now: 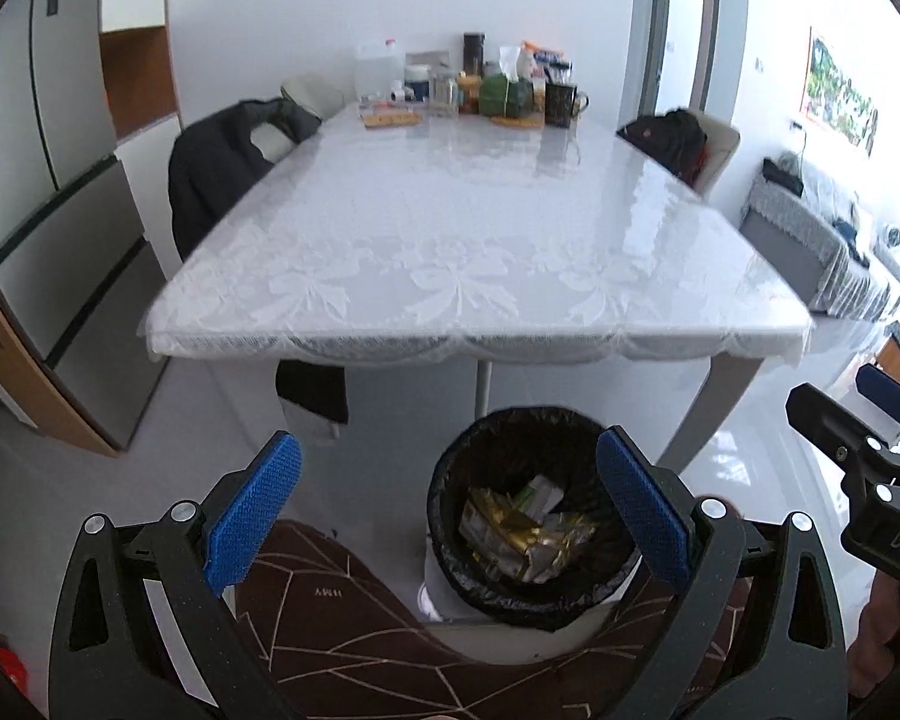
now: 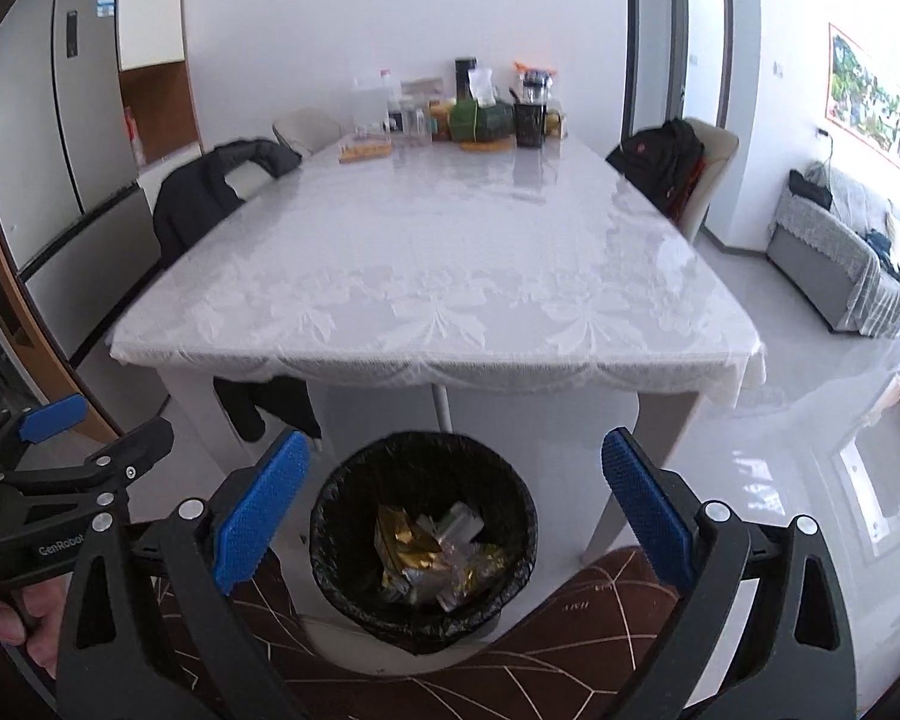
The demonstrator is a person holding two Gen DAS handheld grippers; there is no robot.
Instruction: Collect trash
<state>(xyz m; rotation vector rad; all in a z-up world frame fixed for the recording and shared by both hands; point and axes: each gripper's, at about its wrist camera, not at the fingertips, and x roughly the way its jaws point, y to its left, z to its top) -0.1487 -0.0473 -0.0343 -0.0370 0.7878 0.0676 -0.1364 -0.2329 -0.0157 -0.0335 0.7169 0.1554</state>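
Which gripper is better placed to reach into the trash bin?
Right, probably. The trash bin sits centred between the right gripper and its open fingers; for the left gripper it lies off toward one finger. Both are empty.

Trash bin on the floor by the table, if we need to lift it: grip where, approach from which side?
Judgement: pinch the rim of the trash bin at its near edge, one finger inside and one outside, coming down from above. It stands upright with an open round mouth, too broad to span; the far side sits under the table. The liner folded over the rim may slip. Both the left gripper and right gripper are open, empty.
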